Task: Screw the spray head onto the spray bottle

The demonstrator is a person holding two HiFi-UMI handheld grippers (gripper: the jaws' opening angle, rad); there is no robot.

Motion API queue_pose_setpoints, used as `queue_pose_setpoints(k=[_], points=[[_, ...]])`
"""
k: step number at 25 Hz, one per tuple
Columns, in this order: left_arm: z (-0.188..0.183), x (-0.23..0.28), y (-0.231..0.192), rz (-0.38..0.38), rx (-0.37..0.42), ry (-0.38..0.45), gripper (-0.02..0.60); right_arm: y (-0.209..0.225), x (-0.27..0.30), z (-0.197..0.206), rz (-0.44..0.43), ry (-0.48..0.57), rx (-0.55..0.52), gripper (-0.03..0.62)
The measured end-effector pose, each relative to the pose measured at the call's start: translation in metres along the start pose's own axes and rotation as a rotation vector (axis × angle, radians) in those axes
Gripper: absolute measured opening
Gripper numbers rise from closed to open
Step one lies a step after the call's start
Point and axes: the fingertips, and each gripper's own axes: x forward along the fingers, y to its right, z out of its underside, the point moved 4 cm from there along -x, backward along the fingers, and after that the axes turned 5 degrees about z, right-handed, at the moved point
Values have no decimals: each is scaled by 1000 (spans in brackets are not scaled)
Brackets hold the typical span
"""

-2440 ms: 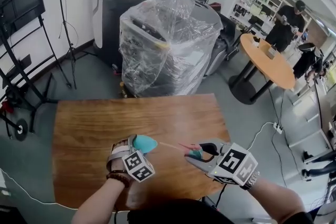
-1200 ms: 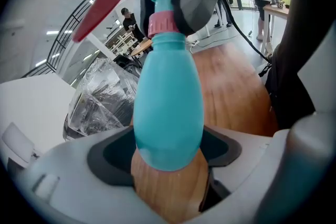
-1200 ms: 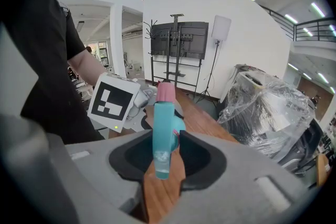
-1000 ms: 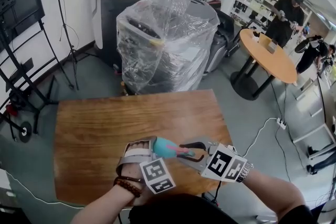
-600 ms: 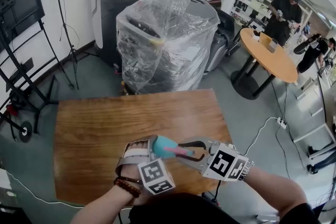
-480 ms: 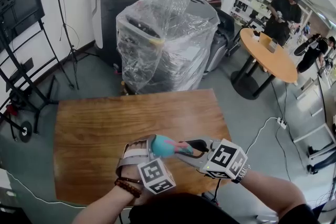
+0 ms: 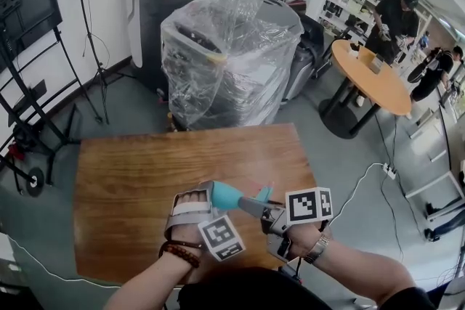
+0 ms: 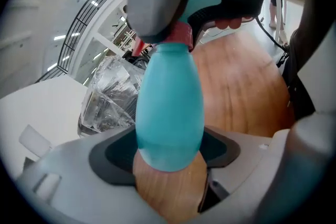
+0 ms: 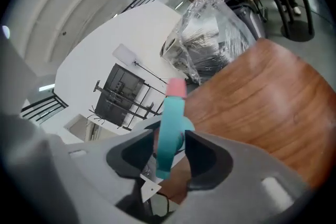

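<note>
While tight in left fingers — spray bottle, its spray head between just-parted right fingers

Wooden bench: rectangular, stands on a grey floor. Just past its far edge is a large machine wrapped in clear plastic film. Two dark grey lidded units stand behind it by the white wall. Left: black screen on wheeled stand, light stand. Right: round orange table with people beside it, white power strip on the floor.
</note>
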Motion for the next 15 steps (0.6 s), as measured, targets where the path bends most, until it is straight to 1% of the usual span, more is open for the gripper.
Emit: queue_pose_setpoints(k=[1, 2, 5, 7, 8, 9, 10, 11, 12, 15], points=[[0, 1, 3, 24, -22, 16, 385, -2, 0, 1, -6, -10, -24, 203], [0, 2, 6, 46, -44, 31, 385, -4, -1, 3, -9, -18, -48, 229], [0, 4, 11, 94, -99, 72, 387, -4, -9, 6, -3, -31, -115, 261], [3, 6, 11, 110, -119, 86, 387, -4, -17, 8, 0, -46, -164, 272], [5, 7, 10, 114, -125, 88, 387, -4, -23, 10, 7, -55, -213, 272], [7, 8, 9, 117, -127, 88, 387, -4, -29, 11, 22, -65, -289, 272], [10, 9, 8, 120, -126, 86, 387, -4, -34, 12, 47, -74, -396, 272], [13, 10, 8, 123, -121, 84, 388, -4, -40, 14, 82, -84, -538, 272], [16, 11, 7, 127, -115, 82, 388, -6, -44, 15, 126, -90, -719, 272], [22, 12, 9, 154, -92, 81, 388, -25, -50, 22, 265, -80, -1404, 272]])
